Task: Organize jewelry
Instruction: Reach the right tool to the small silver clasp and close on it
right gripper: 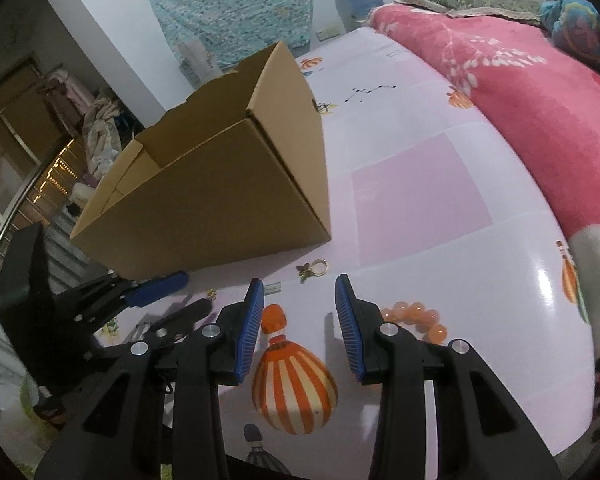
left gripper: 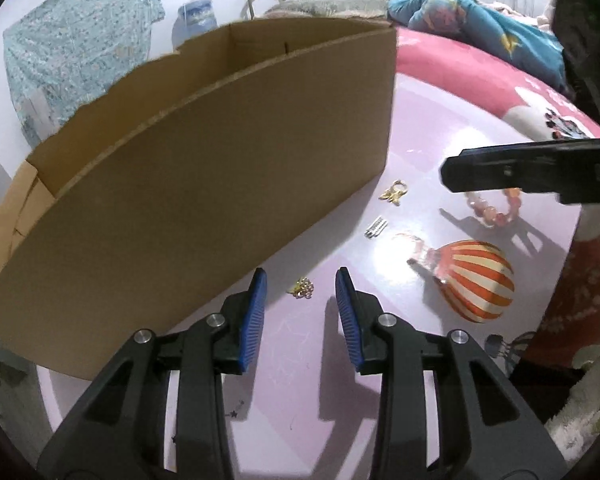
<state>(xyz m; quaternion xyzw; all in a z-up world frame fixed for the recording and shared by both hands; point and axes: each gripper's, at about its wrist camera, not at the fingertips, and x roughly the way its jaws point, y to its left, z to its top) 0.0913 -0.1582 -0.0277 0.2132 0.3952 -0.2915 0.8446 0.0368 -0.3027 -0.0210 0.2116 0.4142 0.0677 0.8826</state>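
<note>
My left gripper is open just above the lilac table, and a small gold trinket lies between its blue fingertips with a gap on each side. Further right lie a silver clip, a gold butterfly ring and a pink bead bracelet. The right gripper's black finger hangs over the bracelet. In the right wrist view my right gripper is open and empty. The ring is just past its tips, the clip is by its left finger, and the bracelet is to its right. The left gripper straddles the trinket.
An open cardboard box stands on the table right behind the jewelry. The tablecloth carries printed orange-striped balloons. A pink blanket lies along the far right. The table edge curves close on the right.
</note>
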